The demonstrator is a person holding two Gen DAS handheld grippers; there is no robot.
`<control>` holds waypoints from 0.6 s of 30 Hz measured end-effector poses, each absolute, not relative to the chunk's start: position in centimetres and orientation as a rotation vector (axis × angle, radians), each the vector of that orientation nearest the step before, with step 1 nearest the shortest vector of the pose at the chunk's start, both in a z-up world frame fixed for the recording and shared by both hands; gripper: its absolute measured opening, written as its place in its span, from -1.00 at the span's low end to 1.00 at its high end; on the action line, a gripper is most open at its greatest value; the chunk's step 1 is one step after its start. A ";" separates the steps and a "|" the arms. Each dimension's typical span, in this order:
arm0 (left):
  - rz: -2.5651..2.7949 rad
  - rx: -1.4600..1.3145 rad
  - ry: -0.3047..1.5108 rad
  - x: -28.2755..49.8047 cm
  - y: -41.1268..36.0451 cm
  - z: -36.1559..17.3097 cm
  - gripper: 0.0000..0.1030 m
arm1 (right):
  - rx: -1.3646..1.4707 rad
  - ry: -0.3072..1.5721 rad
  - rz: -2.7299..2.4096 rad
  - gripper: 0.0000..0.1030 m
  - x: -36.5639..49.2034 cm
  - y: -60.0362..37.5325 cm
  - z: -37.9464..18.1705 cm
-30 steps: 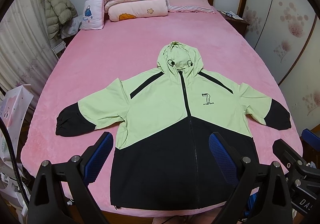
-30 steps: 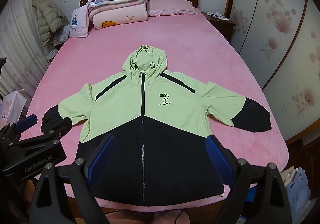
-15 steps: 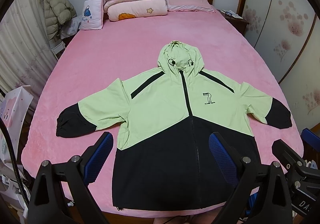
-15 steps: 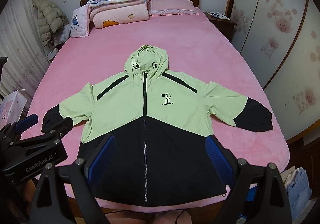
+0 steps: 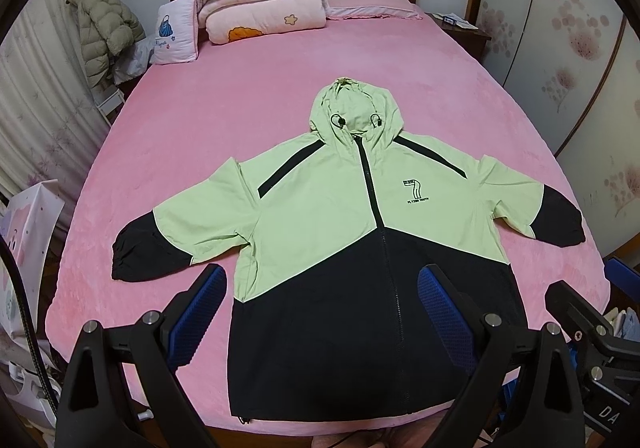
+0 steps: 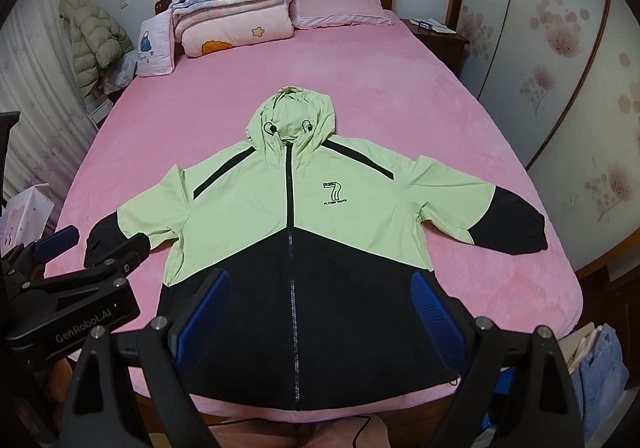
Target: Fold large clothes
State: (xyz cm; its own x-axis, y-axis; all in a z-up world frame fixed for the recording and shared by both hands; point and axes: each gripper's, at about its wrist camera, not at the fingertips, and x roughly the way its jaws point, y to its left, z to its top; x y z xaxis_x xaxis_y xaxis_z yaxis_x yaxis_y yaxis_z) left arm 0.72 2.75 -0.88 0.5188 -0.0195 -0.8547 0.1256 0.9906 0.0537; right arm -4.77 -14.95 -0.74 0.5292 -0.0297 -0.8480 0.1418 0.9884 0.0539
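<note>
A light green and black hooded jacket (image 5: 344, 216) lies flat, front up and zipped, on the pink bed (image 5: 240, 104), sleeves spread to both sides; it also shows in the right wrist view (image 6: 296, 208). My left gripper (image 5: 322, 312) is open and empty, held above the jacket's black hem near the bed's front edge. My right gripper (image 6: 320, 312) is open and empty, also above the hem. The left gripper's body (image 6: 72, 288) shows at the left of the right wrist view, and the right gripper's body (image 5: 592, 332) at the right of the left wrist view.
Folded quilts (image 5: 264, 4) and pillows (image 5: 372, 4) are stacked at the headboard. A puffer coat (image 5: 104, 32) hangs at the far left. A nightstand (image 5: 460, 28) and a wardrobe (image 5: 560, 48) stand on the right. Bags (image 5: 28, 216) sit on the floor at the left.
Both grippers have drifted slightly; the jacket sits a little differently in each view. The jaws stay open and the jacket has not moved on the bed.
</note>
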 end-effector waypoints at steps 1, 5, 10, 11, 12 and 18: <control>-0.090 0.116 1.023 0.8 2.7 -0.9 0.87 | 0.126 1.006 -0.109 0.79 -4.9 -15.1 -0.8; -0.105 0.128 1.022 1.0 2.4 -0.8 0.87 | 0.146 1.000 -0.133 0.78 -5.4 -15.7 -0.7; -0.126 0.144 1.004 1.1 1.8 -0.5 0.87 | 0.162 0.988 -0.161 0.77 -5.9 -16.3 -0.5; -0.130 0.147 0.999 1.1 1.6 -0.4 0.87 | 0.163 0.986 -0.165 0.74 -6.0 -16.4 -0.4; -0.133 0.150 0.995 1.1 1.4 -0.3 0.87 | 0.163 0.984 -0.170 0.72 -6.1 -16.5 -0.4; -0.148 0.163 0.965 1.2 0.3 0.3 0.87 | 0.173 0.965 -0.192 0.71 -6.4 -17.4 0.0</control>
